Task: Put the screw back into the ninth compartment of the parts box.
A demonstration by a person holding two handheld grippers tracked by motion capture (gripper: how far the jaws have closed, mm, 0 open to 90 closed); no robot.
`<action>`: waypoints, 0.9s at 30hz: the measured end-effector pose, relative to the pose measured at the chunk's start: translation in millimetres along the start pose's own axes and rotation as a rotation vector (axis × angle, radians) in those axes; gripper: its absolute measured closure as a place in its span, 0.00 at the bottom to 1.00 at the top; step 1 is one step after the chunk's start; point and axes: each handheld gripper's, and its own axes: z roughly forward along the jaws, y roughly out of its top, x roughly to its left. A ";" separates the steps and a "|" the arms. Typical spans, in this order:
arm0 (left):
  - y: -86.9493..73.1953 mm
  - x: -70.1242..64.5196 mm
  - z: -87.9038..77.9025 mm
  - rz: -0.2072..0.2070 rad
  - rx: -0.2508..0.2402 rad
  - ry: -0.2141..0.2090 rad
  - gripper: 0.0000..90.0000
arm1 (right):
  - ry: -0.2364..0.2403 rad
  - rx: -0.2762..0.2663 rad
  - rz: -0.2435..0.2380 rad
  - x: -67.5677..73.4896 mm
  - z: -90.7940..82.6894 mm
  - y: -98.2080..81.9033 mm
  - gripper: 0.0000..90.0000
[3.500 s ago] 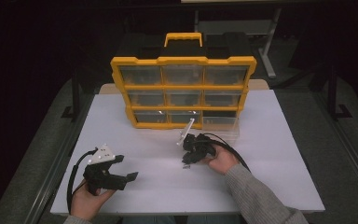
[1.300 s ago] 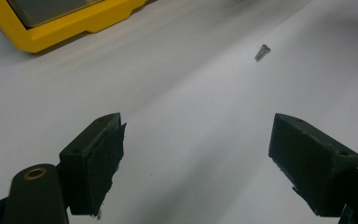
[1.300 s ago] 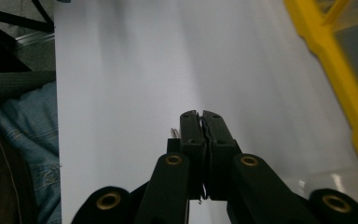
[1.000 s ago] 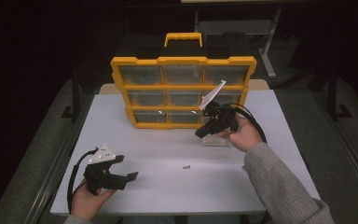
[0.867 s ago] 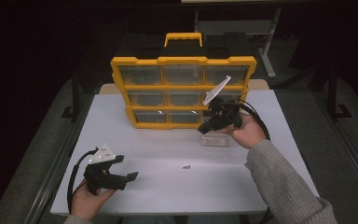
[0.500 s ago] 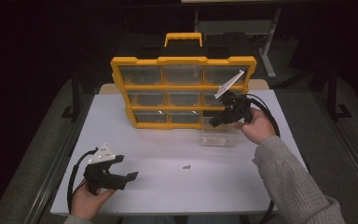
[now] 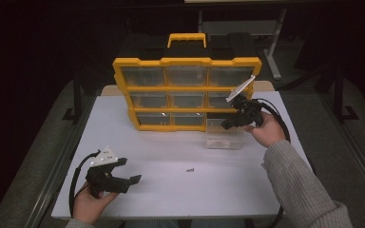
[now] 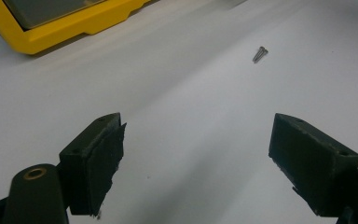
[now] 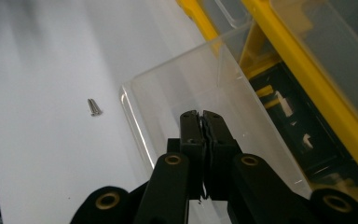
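1. The left claw (image 7: 132, 179) is held open near the desk's (image 7: 171, 199) front left edge, nothing between its jaws; bare white surface is seen ahead of it and to its right.
2. One small screw (image 7: 189, 169) lies alone to the right of the left claw and well apart from it, with open room all round; from the right claw it lies toward the person and leftward.
3. One yellow organiser (image 7: 186, 92) stands upright along the far edge, with nine drawer bays counted in three rows; the bottom right bay is seen empty.
4. One clear drawer (image 7: 224, 135) stands on the desk just in front of that bay, directly below the right claw.
5. The right claw (image 7: 225, 124) is closed with its jaws pressed together, its tips at the drawer's wall; whether that wall is pinched cannot be told.
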 end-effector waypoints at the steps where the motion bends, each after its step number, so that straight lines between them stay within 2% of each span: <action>1: 0.0 0.0 0.3 0.001 0.000 0.001 0.19 | 0.000 0.003 0.004 -0.3 1.9 -1.3 0.96; 3: -0.2 0.3 0.6 -0.001 0.002 0.001 0.19 | 0.001 0.010 0.013 -0.5 6.1 -3.8 0.96; 4: -0.3 0.5 0.5 -0.002 0.003 0.001 0.19 | -0.003 0.009 0.001 -2.0 8.7 -5.1 0.96; 7: -0.6 0.2 0.7 -0.013 -0.003 0.001 0.19 | 0.000 0.017 0.017 -2.8 13.6 -7.5 0.96; 10: -0.7 0.7 0.8 -0.005 0.004 0.001 0.19 | -0.005 0.012 0.020 -3.2 15.4 -8.4 0.87; 12: -0.7 0.0 1.4 -0.010 0.007 0.000 0.19 | 0.001 0.014 0.015 -3.0 15.8 -8.4 0.87; 20: -0.9 -0.1 1.7 -0.007 0.010 -0.001 0.19 | -0.006 -0.031 0.026 -0.9 3.0 -7.3 0.82; 27: -0.1 -0.9 2.2 -0.008 0.009 -0.002 0.19 | 0.008 -0.053 -0.022 17.0 -11.8 4.4 0.77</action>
